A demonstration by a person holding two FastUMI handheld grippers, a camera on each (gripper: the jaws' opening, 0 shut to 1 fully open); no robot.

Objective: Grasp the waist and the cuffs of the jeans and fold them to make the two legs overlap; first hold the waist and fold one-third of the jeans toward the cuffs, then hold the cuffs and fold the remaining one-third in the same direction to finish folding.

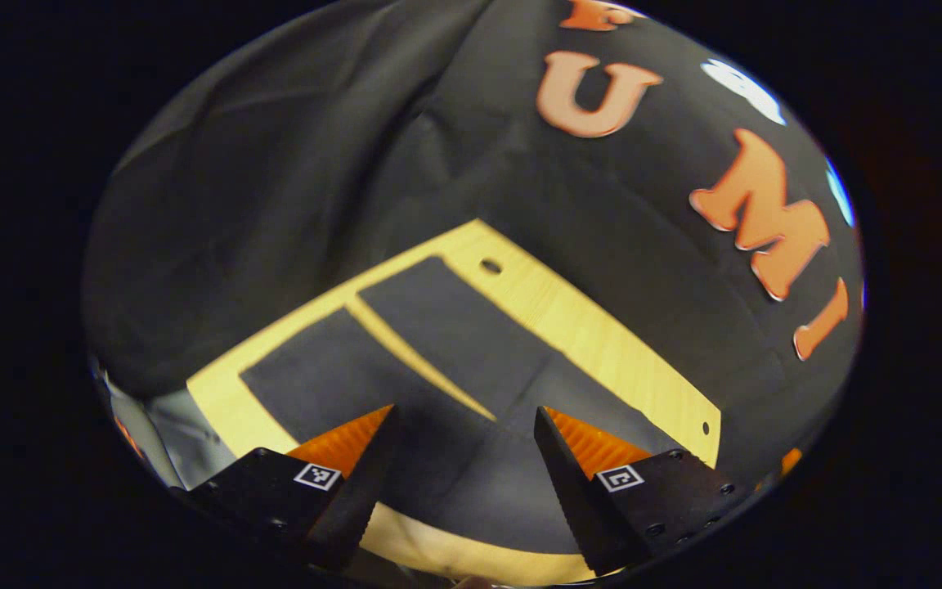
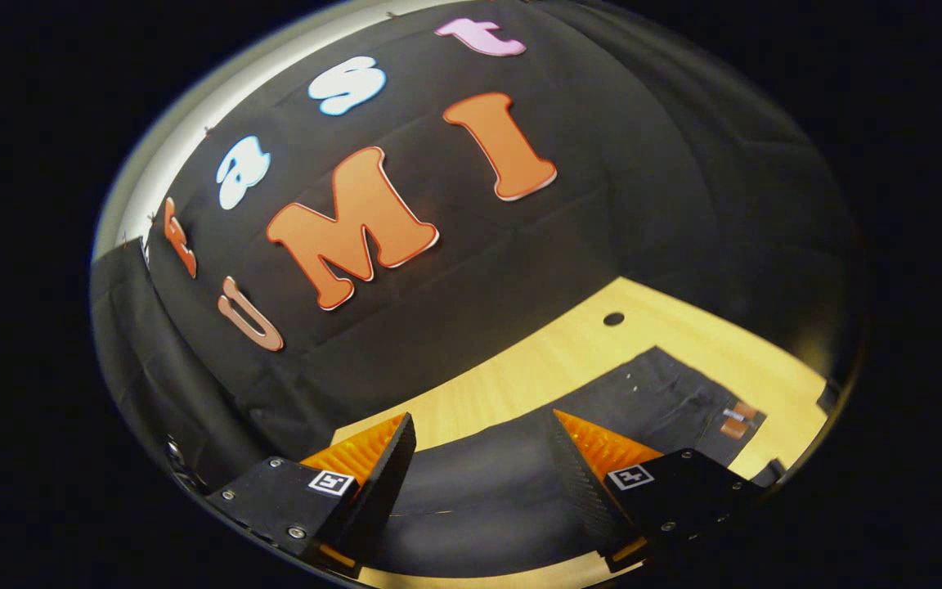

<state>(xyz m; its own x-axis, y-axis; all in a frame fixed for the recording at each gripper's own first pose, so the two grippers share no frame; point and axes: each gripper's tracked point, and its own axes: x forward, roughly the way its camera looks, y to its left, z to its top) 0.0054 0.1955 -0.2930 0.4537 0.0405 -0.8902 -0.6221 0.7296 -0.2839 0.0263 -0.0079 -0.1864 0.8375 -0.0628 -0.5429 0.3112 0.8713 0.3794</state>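
Evidently both grippers, left gripper [image 1: 464, 421] and right gripper [image 2: 483, 425], hung with jaws apart over the jeans [image 1: 438, 343] spread flat on the table [image 1: 602, 335], legs running ahead of the left, waist [image 2: 684, 401] ahead of the right.

Booth wall [image 2: 602, 237]: black cloth, creased, hanging behind and to both sides of the worktop. Worktop [image 1: 602, 335]: pale wood grain, a small round hole [image 2: 613, 319] near its far edge. Lighting: dim, warm on the wood.
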